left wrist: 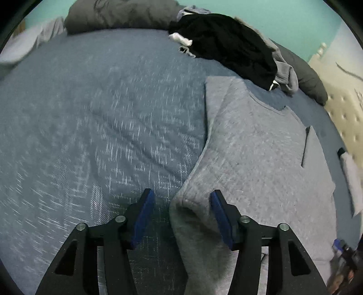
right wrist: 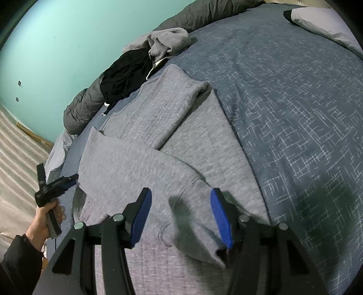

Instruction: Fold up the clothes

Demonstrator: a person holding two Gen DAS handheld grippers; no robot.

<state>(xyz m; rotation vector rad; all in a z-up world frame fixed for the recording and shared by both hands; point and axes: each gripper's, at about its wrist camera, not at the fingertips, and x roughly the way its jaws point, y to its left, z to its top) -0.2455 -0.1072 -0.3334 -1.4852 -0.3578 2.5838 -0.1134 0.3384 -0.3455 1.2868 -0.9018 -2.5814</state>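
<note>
At six o'clock, our left gripper (left wrist: pixel 181 217) and right gripper (right wrist: pixel 180 215) gape part-open, empty, over the soft, floppy sweatshirt (right wrist: pixel 145 163); we'd pinch its hem.

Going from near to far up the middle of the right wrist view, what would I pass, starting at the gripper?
Right gripper, jaws open over a sleeve cuff → grey sweatshirt with its sleeves folded in → black garment → grey hoodie → dark grey duvet at the far edge of the bed.
</note>
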